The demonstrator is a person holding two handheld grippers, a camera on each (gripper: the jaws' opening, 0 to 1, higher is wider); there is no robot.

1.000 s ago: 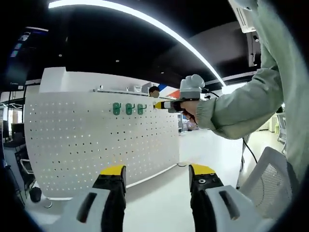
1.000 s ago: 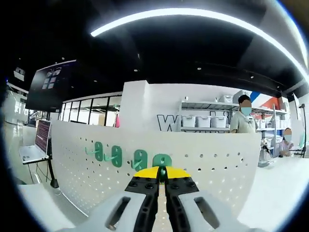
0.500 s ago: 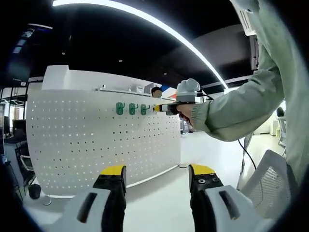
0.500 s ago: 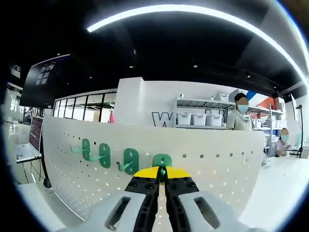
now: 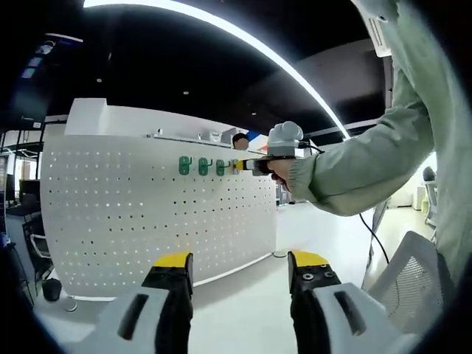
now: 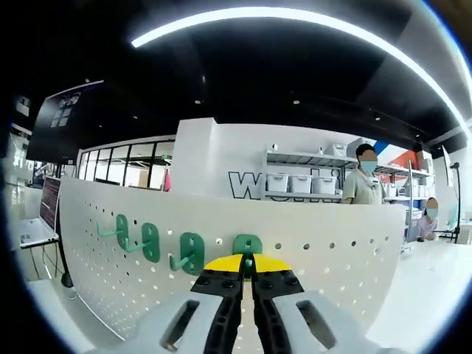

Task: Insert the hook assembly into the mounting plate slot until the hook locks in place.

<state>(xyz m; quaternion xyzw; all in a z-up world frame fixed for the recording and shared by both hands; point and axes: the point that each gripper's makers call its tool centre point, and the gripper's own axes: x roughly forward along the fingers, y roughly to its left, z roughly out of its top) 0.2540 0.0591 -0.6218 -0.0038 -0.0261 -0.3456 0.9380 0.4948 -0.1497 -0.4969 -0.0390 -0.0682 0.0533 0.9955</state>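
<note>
Right gripper (image 6: 247,267) fingers were clamped on a green hook (image 6: 248,246), pressed against the white pegboard (image 6: 324,258) at 12 o'clock, beside three mounted hooks (image 6: 151,240). Left gripper (image 5: 240,267) fingers stood apart, holding nothing.

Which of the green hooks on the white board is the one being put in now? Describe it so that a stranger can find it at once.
Find the white pegboard and the row of green hooks near its top edge. Three hooks hang free on the left of the row. The hook being inserted is the rightmost, and the yellow-tipped right gripper is shut on it.
</note>
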